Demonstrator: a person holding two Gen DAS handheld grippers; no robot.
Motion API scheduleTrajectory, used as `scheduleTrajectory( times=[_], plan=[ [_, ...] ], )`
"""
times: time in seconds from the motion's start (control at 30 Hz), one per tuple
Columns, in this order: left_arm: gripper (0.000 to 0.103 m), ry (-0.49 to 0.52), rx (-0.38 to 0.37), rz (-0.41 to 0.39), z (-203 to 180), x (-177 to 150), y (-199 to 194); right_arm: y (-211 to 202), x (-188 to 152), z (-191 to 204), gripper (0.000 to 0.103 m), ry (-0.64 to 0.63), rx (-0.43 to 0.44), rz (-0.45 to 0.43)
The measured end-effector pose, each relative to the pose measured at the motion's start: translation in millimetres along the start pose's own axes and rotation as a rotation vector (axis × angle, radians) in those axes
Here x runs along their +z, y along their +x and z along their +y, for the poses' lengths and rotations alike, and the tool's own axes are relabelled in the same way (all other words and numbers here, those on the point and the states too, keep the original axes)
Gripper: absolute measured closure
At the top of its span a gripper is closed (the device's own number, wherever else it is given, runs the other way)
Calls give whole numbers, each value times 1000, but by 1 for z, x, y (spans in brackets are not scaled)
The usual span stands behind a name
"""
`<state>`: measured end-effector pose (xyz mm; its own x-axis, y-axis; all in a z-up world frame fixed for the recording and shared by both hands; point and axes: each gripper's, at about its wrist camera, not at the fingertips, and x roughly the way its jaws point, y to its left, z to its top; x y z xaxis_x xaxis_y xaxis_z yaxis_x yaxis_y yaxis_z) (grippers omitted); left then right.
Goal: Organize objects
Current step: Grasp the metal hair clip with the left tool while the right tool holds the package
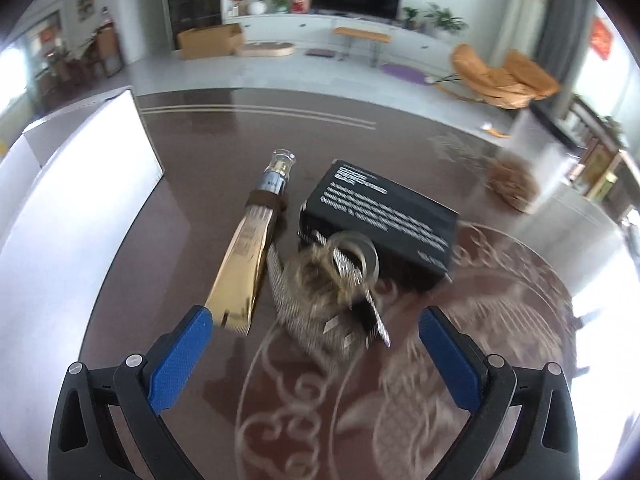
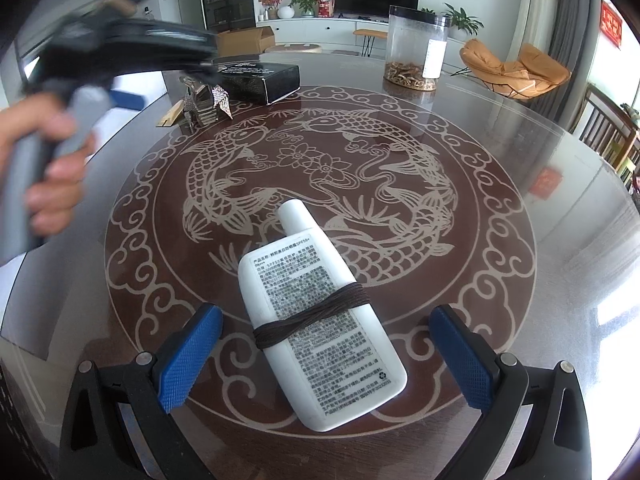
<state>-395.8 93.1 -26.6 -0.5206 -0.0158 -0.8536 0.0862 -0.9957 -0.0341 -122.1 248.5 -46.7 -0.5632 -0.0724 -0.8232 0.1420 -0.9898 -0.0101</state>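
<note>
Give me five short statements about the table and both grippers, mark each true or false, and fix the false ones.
1. The white flat bottle has dark brown cord wound around it. True.
2. The right gripper is shut on the white bottle. False: its jaws stand open, one on each side of the bottle.
3. The gold tube with a clear cap lies flat on the table. True.
4. The black rectangular box stands on the floor. False: it rests on the dark patterned table.
5. The left gripper holds the metallic ornament. False: its jaws are open and empty.
</note>
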Motion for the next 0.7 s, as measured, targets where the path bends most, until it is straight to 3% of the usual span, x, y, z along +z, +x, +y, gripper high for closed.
scheduleTrajectory(
  times=[0.1, 0.13, 0.17, 0.23, 0.4, 0.57, 0.6, 0.67, 0.7],
  plan=[
    [0, 3, 31, 17, -6, 9, 20, 0, 0, 0, 0, 0, 0, 0],
    [17, 15, 22, 7, -5, 9, 19, 0, 0, 0, 0, 1, -2, 0],
    [48, 30, 12, -3, -6, 8, 20, -1, 0, -1, 0, 2, -3, -1],
    [51, 67, 13, -27, -5, 1, 18, -1, 0, -2, 0, 8, -6, -1],
    [52, 158, -61, -46, 18, -54, -17, 0, 1, -4, 0, 23, -17, -1],
    [49, 313, -209, -30, 48, -144, -74, 0, 1, -5, 0, 26, -19, -2],
    [47, 317, -217, -31, 56, -159, -83, 1, 1, -5, 0, 26, -19, -2],
    [26, 297, -201, -6, 65, -179, -86, 1, 1, -5, 0, 27, -18, -2],
    [22, 289, -193, -4, 68, -185, -87, 1, 1, -5, 0, 27, -18, -2]
  ],
)
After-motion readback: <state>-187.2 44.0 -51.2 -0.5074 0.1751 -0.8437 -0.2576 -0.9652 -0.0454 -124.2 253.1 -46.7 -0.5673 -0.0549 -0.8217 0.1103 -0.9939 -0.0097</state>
